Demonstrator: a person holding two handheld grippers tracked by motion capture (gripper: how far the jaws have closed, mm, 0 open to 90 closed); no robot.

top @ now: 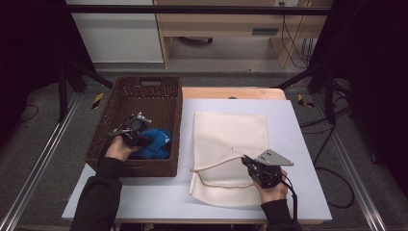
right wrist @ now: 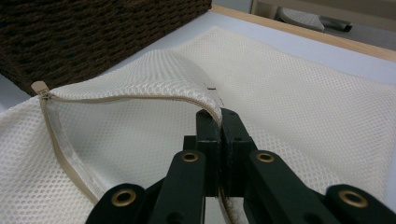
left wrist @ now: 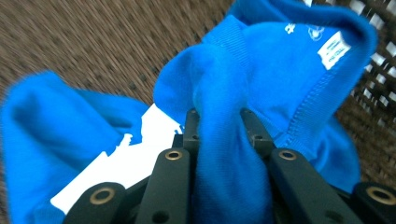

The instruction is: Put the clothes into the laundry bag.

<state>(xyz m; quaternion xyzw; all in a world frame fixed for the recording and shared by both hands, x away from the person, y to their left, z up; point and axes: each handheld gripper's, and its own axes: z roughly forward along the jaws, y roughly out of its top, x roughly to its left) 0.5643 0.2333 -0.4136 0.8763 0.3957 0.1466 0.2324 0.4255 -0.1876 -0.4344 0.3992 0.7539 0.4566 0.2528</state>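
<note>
A blue garment (top: 155, 143) lies bunched in the near right part of the brown wicker basket (top: 115, 120). My left gripper (top: 142, 140) is shut on a fold of that blue garment (left wrist: 224, 93), which runs between its jaws; a white label (left wrist: 334, 50) shows on the cloth. A cream mesh laundry bag (top: 231, 139) lies flat on the table to the right of the basket. My right gripper (top: 246, 161) is shut on the zipper edge of the mesh bag (right wrist: 154, 70) and holds that edge lifted, so the mouth gapes toward the basket.
The pale table top (top: 293, 144) has bare room right of the bag and along the front edge. The basket's dark woven wall (right wrist: 93, 32) stands close to the bag's left side. Behind the table are a wooden desk (top: 216, 24) and cables on the floor (top: 332, 163).
</note>
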